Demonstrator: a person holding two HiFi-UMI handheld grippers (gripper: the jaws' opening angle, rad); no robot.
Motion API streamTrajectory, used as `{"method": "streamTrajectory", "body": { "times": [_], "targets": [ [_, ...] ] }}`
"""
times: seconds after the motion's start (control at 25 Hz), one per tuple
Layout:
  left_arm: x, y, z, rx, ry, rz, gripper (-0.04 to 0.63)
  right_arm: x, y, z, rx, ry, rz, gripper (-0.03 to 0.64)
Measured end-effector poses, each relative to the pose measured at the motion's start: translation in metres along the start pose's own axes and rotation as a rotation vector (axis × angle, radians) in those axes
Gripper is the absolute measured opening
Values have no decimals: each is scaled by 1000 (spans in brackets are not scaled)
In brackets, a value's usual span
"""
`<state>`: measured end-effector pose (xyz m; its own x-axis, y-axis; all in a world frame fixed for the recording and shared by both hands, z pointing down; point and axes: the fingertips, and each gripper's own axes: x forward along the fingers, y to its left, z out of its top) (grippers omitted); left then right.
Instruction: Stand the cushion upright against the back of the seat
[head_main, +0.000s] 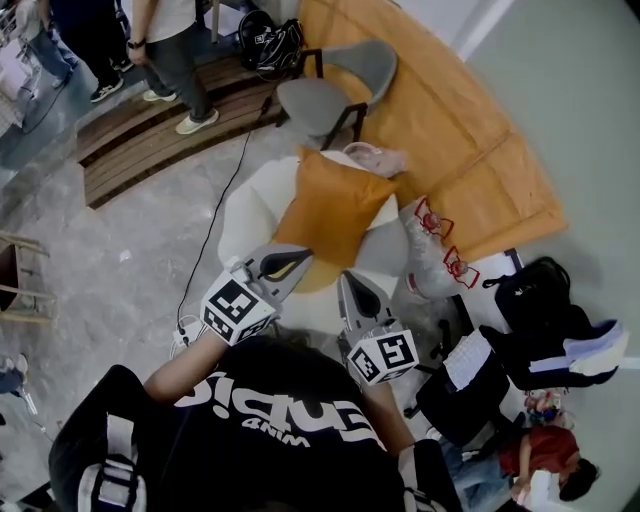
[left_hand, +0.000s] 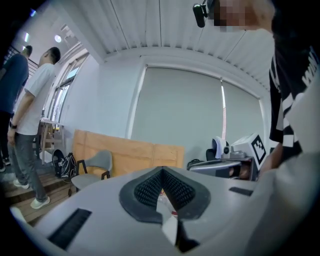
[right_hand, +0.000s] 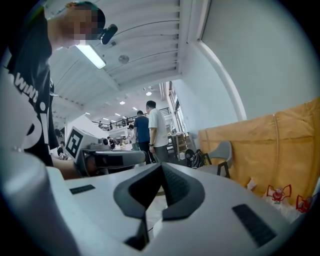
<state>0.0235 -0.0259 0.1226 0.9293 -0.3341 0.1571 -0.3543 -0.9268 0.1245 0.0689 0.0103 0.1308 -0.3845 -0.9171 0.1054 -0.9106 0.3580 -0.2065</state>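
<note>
In the head view an orange cushion (head_main: 330, 212) rests tilted on a white padded seat (head_main: 245, 205), its upper edge toward the seat's back (head_main: 385, 215). My left gripper (head_main: 303, 258) hangs shut just in front of the cushion's lower corner, with nothing between its fingers. To its right, my right gripper (head_main: 347, 279) is also shut and empty, clear of the cushion. In the left gripper view the left gripper (left_hand: 161, 172) points level across the room, jaws together. The right gripper view shows the right gripper (right_hand: 161, 167) the same way; the cushion appears in neither gripper view.
A grey chair (head_main: 335, 95) stands behind the seat against an orange-brown board (head_main: 460, 150). A white bag with red prints (head_main: 435, 250) leans at the seat's right, with black bags (head_main: 540, 310) beyond. People stand on a wooden step (head_main: 150, 125) at upper left. A cable (head_main: 215, 215) crosses the floor.
</note>
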Motion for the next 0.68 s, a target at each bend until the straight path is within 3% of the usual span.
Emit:
{"method": "streamTrajectory", "body": {
  "times": [0.68],
  "targets": [
    [7,13,-7,1,15,2,6,20,-22,5,2,-4,19,21]
  ]
}}
